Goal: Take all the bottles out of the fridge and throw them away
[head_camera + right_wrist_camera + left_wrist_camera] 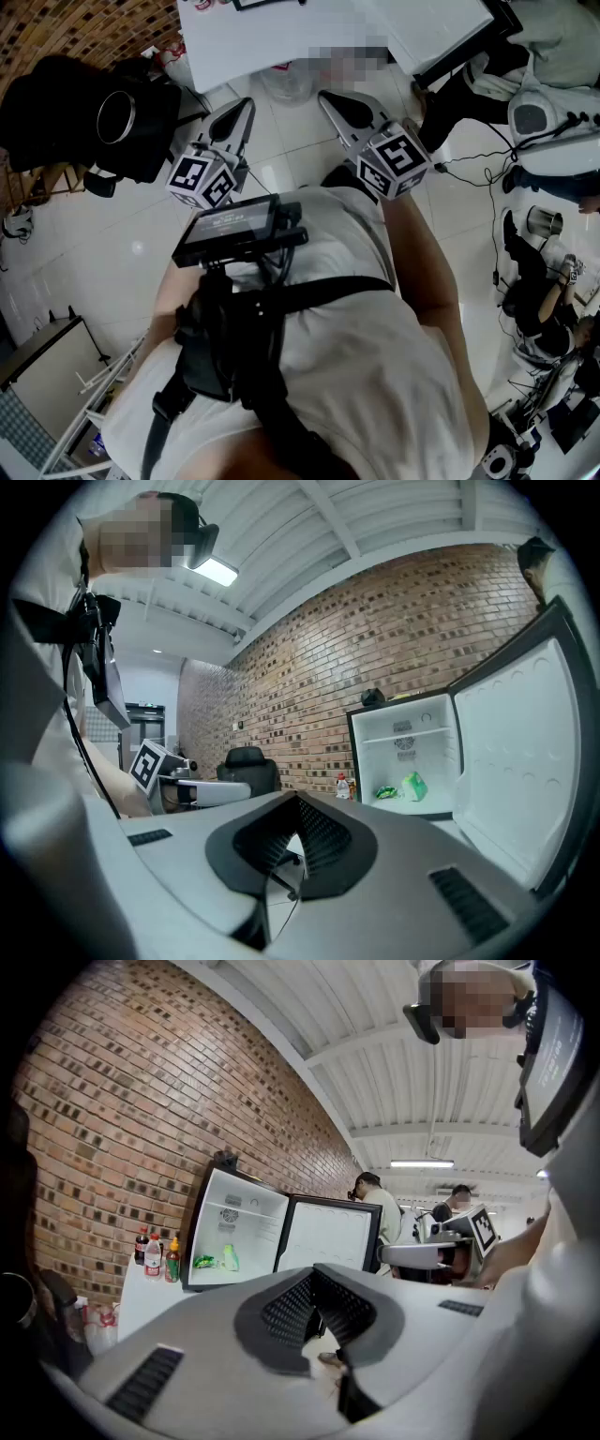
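Observation:
The small fridge (234, 1227) stands open on a white table (150, 1302) against the brick wall, its door (328, 1237) swung right. Inside lie two green packets (216, 1261); I see no bottle in it. Three bottles (156, 1255) stand on the table left of the fridge, also small in the right gripper view as bottles (343, 786) beside the fridge (403, 761). My left gripper (246, 105) and right gripper (326, 97) are held level in front of my chest, well short of the fridge. Both are shut and empty, as the left gripper (312, 1271) and the right gripper (297, 800) show up close.
A clear bag (281, 82) sits on the floor at the table's foot. A black office chair (246, 761) stands by the brick wall. Two people (375, 1208) stand behind the fridge door. Cables (487, 169) and gear lie on the tiled floor at the right.

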`<state>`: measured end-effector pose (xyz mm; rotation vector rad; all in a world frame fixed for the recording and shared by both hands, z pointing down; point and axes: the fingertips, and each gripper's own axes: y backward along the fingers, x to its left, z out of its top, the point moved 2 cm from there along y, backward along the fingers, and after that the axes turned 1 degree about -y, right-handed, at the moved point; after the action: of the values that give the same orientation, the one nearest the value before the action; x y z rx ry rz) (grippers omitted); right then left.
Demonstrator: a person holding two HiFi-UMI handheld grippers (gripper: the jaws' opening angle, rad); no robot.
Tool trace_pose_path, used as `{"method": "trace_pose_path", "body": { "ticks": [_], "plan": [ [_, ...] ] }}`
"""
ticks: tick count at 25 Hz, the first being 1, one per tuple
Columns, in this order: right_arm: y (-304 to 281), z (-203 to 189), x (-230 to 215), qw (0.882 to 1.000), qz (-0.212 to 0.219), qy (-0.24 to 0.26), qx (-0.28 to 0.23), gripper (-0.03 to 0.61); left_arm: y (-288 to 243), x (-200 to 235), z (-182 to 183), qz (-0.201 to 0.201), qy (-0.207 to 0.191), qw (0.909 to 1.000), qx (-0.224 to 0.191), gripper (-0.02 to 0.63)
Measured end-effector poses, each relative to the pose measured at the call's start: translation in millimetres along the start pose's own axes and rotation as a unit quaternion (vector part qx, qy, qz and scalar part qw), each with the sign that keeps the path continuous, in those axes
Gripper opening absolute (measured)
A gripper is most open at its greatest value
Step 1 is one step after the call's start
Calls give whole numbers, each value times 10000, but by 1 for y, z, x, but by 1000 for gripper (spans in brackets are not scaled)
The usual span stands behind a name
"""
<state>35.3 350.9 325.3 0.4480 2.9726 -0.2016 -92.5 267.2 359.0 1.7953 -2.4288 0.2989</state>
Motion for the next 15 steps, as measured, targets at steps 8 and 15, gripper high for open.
{"method": "trace_pose_path", "body": {
  "ticks": [8,15],
  "plan": [
    [-24,-3,-42,9997,-7,-249,47,5,-35,16,5,0,154,9998,113,14],
    [-94,-3,-64,9984,449,-354,-24,5,-42,70,15,480,141,9983,288,14]
  ]
}}
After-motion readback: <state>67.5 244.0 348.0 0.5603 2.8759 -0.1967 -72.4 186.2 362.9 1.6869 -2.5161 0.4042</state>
